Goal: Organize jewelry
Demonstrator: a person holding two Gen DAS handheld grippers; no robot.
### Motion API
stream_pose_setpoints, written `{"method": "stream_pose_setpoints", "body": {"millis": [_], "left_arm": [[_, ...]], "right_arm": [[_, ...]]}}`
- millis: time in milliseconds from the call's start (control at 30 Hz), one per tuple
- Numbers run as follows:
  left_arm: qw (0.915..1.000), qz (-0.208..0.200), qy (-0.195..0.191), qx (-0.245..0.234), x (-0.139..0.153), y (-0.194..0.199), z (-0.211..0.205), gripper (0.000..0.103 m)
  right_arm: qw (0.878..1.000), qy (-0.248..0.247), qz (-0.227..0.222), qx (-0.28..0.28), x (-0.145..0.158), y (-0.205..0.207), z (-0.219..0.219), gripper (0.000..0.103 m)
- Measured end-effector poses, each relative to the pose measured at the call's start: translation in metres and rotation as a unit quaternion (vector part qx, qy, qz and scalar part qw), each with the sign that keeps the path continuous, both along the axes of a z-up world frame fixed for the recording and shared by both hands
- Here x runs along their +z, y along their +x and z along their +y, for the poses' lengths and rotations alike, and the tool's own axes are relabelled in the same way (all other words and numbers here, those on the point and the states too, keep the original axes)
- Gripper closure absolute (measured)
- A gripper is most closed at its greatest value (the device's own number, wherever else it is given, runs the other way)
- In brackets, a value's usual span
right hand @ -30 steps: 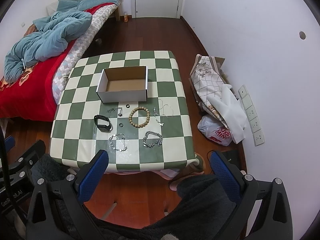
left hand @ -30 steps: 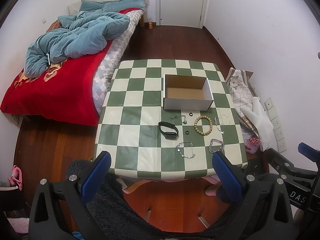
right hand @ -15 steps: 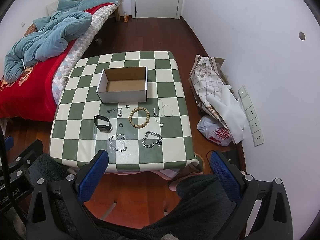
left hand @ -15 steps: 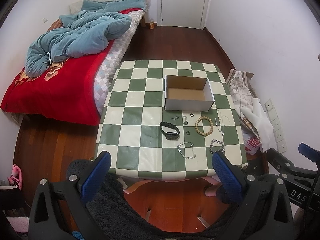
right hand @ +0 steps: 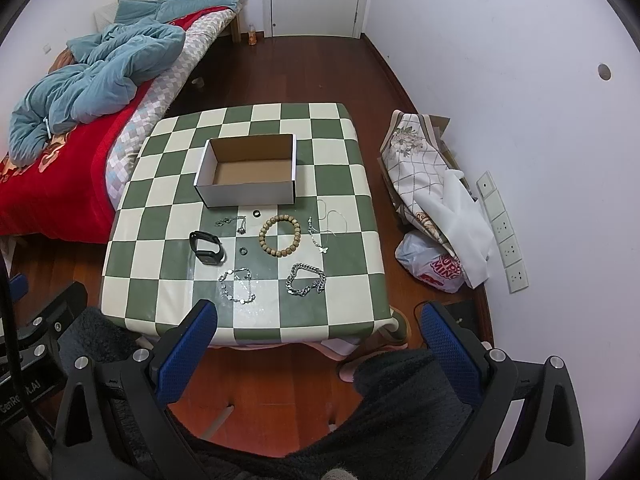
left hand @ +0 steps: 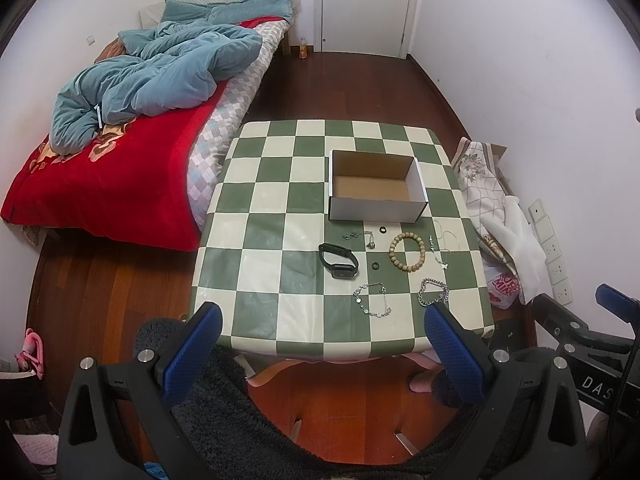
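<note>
An open, empty white cardboard box (left hand: 376, 192) (right hand: 250, 174) stands on the green-and-white checked table (left hand: 280, 280) (right hand: 160, 248). In front of it lie a wooden bead bracelet (left hand: 407, 251) (right hand: 279, 236), a black wristband (left hand: 338, 260) (right hand: 206, 247), a chunky silver chain (left hand: 433, 297) (right hand: 305, 279), a thin silver bracelet (left hand: 372, 299) (right hand: 237, 286), two small dark rings (left hand: 375, 266) (right hand: 256, 213), a butterfly chain (left hand: 438, 256) (right hand: 318, 236) and a small pendant chain (left hand: 360, 237) (right hand: 234, 222). My left gripper (left hand: 320, 350) and right gripper (right hand: 320, 346) are open and empty, held above the floor short of the table's near edge.
A bed (left hand: 100, 176) with a red blanket and blue duvet stands left of the table. Bags and cloth (right hand: 432, 216) lie on the floor against the right wall. A closed door (left hand: 366, 4) is at the back. Dark fleece-clad legs (left hand: 224, 412) are below the grippers.
Both views have shifted very slightly; the table sits a touch lower in the left wrist view. Nothing on the table has moved and both grippers stay open.
</note>
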State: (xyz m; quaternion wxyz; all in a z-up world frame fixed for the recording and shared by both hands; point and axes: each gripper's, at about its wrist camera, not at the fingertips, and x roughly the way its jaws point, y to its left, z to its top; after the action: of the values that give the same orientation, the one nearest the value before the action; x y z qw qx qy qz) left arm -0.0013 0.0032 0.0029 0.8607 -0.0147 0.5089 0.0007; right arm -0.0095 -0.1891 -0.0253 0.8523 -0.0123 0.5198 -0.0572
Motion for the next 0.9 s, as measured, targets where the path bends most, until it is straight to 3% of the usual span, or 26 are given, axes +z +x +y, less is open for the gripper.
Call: {"method": "stream_pose_setpoints", "body": {"millis": [900], "left_arm": [[1.0, -0.005, 0.002, -0.002, 0.0053, -0.0022, -0.0007, 0.0]], "right_arm": [[1.0, 0.0, -0.002, 0.0, 0.0078, -0.0032, -0.0028, 0.001]]}}
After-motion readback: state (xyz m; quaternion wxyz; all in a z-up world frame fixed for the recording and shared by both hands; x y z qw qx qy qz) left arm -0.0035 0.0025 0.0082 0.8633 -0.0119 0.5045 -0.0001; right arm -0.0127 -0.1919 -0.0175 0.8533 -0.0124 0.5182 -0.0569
